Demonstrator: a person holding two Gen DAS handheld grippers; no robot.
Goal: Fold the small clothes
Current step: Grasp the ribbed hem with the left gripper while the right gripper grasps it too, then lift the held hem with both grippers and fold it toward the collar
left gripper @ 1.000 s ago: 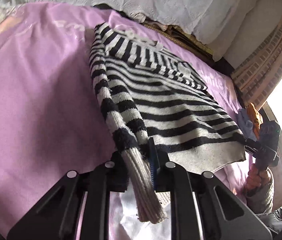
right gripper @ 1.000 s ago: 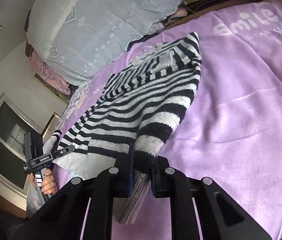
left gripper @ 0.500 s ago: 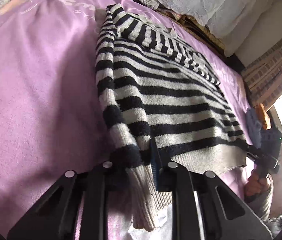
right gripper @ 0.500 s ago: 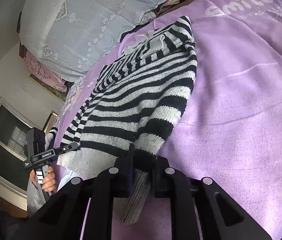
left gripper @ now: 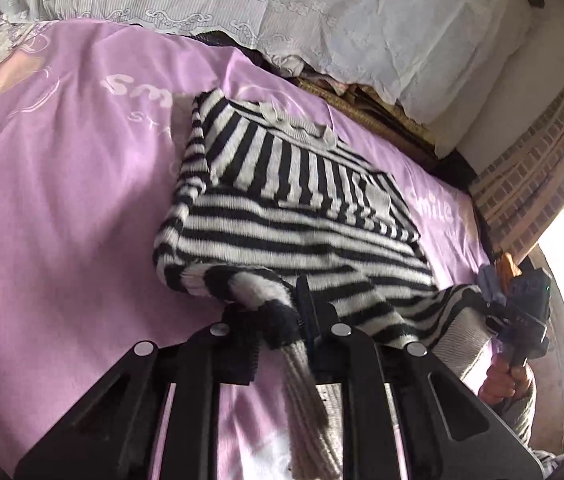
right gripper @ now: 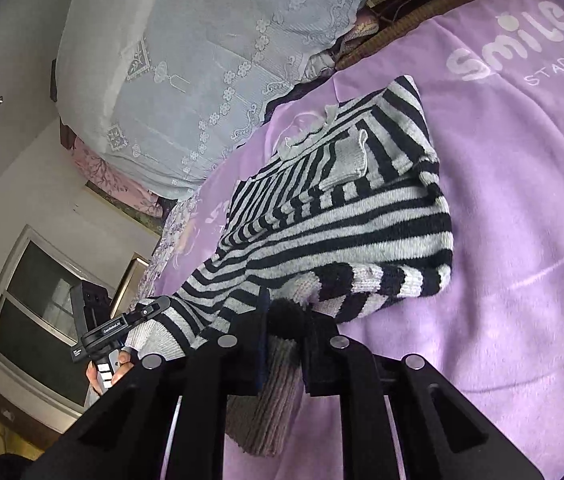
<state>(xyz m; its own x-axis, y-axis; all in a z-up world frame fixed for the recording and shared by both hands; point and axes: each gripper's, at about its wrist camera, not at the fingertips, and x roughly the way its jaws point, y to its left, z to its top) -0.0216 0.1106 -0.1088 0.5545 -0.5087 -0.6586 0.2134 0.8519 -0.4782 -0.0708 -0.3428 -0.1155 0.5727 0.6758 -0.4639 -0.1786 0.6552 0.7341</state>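
A small knitted sweater (left gripper: 306, 216) with black and pale grey-white stripes lies on the purple bed cover (left gripper: 61, 208). Its collar end rests flat toward 12 o'clock, the neckline trimmed in plain grey. The hem end is lifted off the cover and doubled toward the collar, forming a rounded fold at 9 o'clock in the left wrist view. A ribbed grey cuff (right gripper: 269, 404) hangs down at 6 o'clock.

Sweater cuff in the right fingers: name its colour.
Plain grey ribbed cuff, below black-and-white stripes; right wrist view shows it best.
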